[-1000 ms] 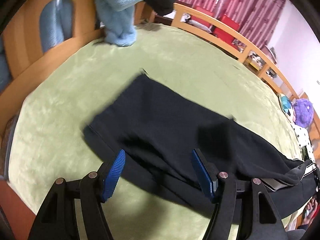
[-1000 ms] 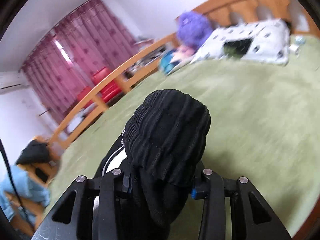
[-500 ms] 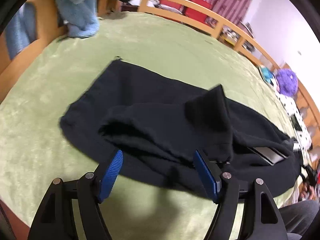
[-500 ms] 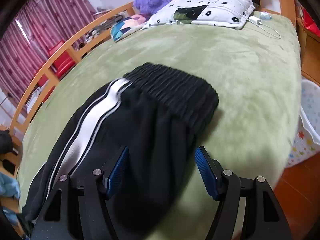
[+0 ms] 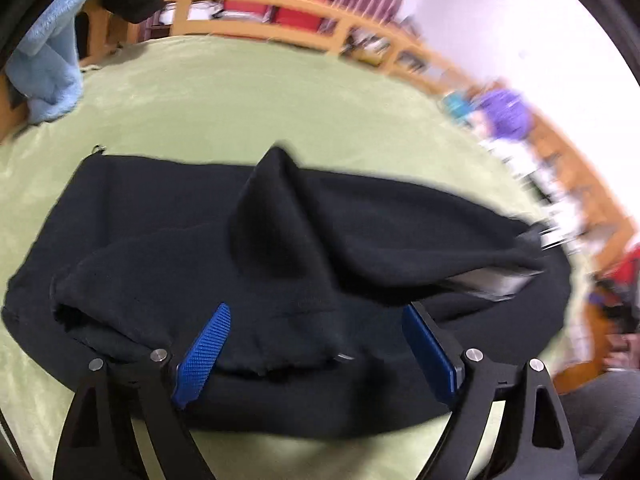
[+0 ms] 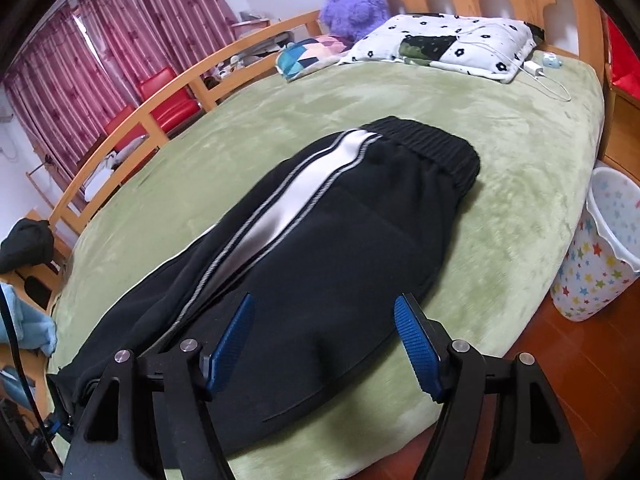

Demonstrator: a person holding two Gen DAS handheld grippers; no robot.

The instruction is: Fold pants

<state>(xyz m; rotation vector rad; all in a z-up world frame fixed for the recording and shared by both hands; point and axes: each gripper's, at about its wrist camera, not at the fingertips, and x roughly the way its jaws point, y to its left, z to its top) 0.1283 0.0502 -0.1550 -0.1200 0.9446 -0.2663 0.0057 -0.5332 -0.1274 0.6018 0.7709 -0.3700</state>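
Black pants (image 6: 352, 240) with a white and grey side stripe (image 6: 288, 196) lie on the green bed cover (image 6: 500, 128), the ribbed waistband (image 6: 432, 144) at the far end. In the left wrist view the leg end of the pants (image 5: 280, 248) lies bunched, with a raised peak of cloth in the middle. My left gripper (image 5: 316, 344) is open, just above the near edge of the leg cloth. My right gripper (image 6: 324, 340) is open and empty above the near part of the pants.
A flowered pillow (image 6: 448, 44), a purple plush toy (image 6: 352, 4) and a charger cable (image 6: 548, 80) lie at the head of the bed. A star-patterned bin (image 6: 600, 248) stands on the floor at right. A blue towel (image 5: 48, 64) hangs over the footboard. Wooden rails (image 6: 168, 92) border the far side.
My right gripper has let go of the waistband, which now lies flat on the bed, and has drawn back. My left gripper has swung right and closer over the leg end.
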